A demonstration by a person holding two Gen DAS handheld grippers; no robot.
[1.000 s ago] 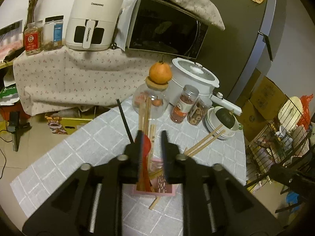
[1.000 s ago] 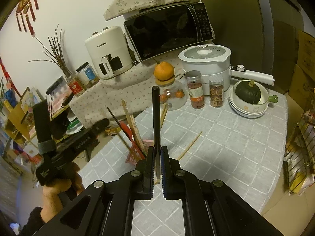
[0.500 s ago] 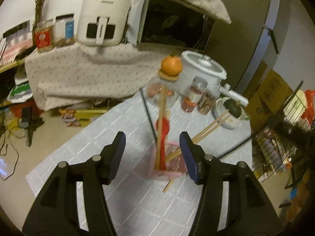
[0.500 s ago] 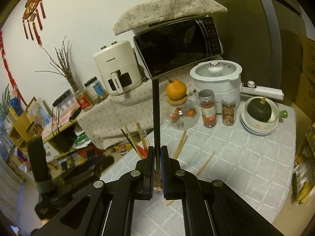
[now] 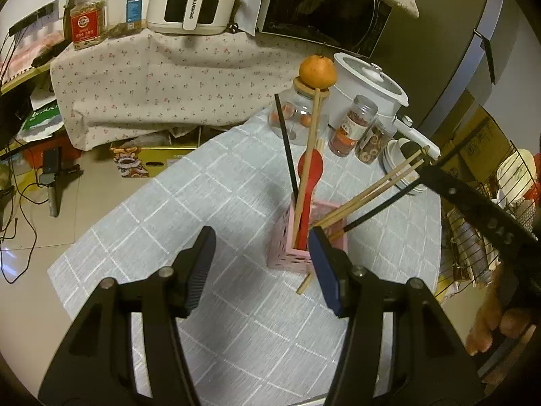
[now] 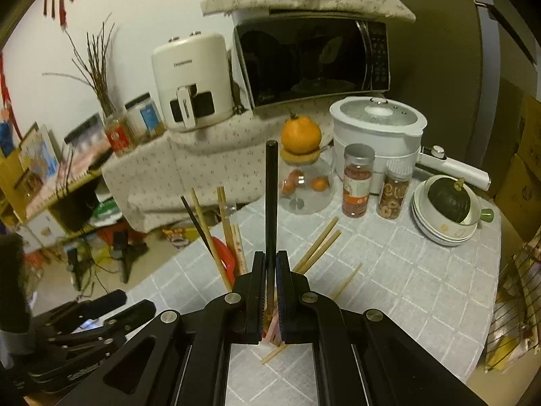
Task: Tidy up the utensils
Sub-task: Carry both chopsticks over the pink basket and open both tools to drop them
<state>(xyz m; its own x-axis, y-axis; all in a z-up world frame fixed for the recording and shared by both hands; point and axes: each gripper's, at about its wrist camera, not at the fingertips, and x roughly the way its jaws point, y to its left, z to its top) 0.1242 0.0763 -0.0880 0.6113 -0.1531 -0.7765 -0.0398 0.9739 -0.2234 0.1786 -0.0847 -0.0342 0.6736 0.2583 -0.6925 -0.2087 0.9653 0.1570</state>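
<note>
— Chopstick (image 6: pixel 271 203), the black one, is pinched in my right hand-held gripper (image 6: pixel 270 291); its long axis runs straight out ahead of the fingers.

— And the holder?

— Pink holder (image 5: pixel 297 253) stands on the tabletop (image 5: pixel 203 203), low in front of that hand, already holding chopsticks and a red spoon (image 5: pixel 309 176).

— Left side?

— My left hand-held gripper (image 5: pixel 260 264) is spread and empty, angled down, just beside the holder.
</note>
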